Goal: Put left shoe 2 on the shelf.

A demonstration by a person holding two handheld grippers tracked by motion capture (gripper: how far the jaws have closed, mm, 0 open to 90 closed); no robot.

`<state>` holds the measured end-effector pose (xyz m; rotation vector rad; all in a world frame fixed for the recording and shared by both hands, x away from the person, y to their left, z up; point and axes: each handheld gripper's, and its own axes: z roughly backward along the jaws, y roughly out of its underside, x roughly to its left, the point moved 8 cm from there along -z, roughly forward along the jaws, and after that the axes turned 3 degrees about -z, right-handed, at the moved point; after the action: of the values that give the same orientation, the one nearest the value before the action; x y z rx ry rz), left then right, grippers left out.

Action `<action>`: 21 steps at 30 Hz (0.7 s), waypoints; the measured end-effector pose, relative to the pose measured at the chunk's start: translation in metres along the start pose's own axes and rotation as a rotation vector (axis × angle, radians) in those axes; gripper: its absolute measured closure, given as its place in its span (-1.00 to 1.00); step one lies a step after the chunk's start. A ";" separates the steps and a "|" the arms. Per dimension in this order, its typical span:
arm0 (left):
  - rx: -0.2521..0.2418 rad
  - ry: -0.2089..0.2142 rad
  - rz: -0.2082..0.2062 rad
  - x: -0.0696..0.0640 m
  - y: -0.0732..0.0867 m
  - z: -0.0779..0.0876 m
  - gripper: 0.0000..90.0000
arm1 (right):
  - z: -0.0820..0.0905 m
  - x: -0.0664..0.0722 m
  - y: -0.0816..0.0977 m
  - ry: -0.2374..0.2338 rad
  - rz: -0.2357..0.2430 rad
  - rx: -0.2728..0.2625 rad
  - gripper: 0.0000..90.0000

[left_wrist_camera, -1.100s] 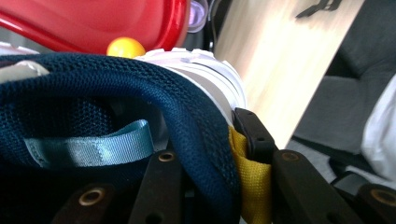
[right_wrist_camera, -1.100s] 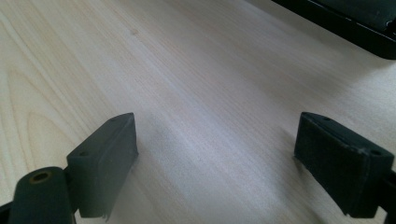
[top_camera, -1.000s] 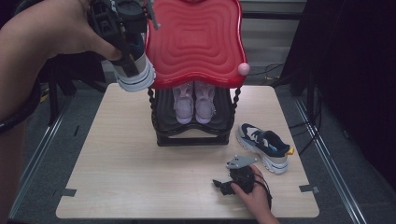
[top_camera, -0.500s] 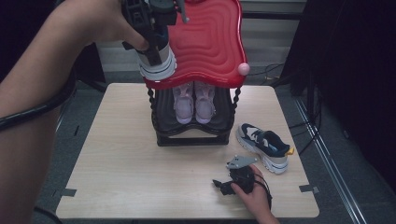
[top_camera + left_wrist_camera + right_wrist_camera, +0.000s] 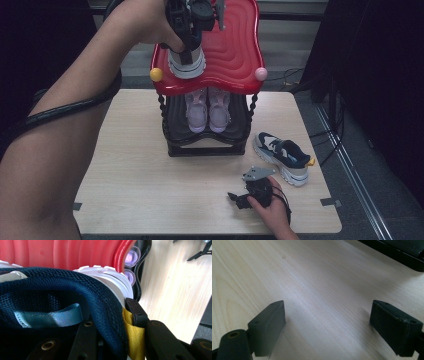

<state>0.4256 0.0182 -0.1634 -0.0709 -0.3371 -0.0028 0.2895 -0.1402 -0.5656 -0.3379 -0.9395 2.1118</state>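
Left tool [image 5: 192, 27] clenched on sneaker [image 5: 186, 62], now moved over red shelf top [image 5: 230, 55], right tool [image 5: 245, 199] released, unmoved

The bench [image 5: 125, 200] is pale wood with bits of dark tape near its front corners. A black rack [image 5: 207, 145] with a red wavy top [image 5: 230, 55] stands at its middle rear; a pair of pink shoes [image 5: 207, 107] sits on the lower shelf. A navy-and-white sneaker [image 5: 282, 157] lies on the bench just right of the rack. The right gripper [image 5: 240, 200] rests on the bench near the front edge, jaws apart.
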 end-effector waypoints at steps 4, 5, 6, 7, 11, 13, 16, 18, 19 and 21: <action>0.017 -0.019 -0.013 0.008 -0.007 -0.007 0.61 | 0.000 0.000 0.000 0.000 0.000 0.000 -0.72; 0.018 -0.028 -0.021 0.010 -0.009 -0.008 0.61 | 0.000 0.000 0.000 0.000 0.000 0.000 -0.72; 0.020 -0.035 -0.025 0.012 -0.010 -0.009 0.61 | 0.000 0.000 0.000 0.000 0.000 0.000 -0.72; 0.023 -0.039 -0.029 0.014 -0.012 -0.011 0.61 | 0.000 0.000 0.000 0.000 0.000 0.000 -0.72; 0.034 -0.033 -0.047 0.016 -0.017 -0.017 0.61 | 0.000 0.000 0.000 0.000 0.000 0.000 -0.72; 0.031 -0.039 -0.046 0.018 -0.019 -0.019 0.60 | 0.000 0.000 0.000 0.000 0.000 0.000 -0.72; 0.023 -0.041 -0.041 0.021 -0.019 -0.021 0.60 | 0.000 0.000 0.000 0.000 0.001 0.000 -0.72; 0.033 -0.041 -0.041 0.022 -0.018 -0.023 0.60 | 0.000 0.000 0.000 0.000 0.000 0.000 -0.72; 0.032 -0.043 -0.037 0.023 -0.018 -0.023 0.59 | 0.000 0.000 0.000 0.000 0.001 0.000 -0.72; 0.036 -0.048 -0.041 0.024 -0.017 -0.024 0.59 | 0.000 0.000 0.000 0.000 0.000 0.000 -0.72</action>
<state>0.4563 -0.0002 -0.1772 -0.0282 -0.3863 -0.0359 0.2895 -0.1402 -0.5656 -0.3379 -0.9397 2.1124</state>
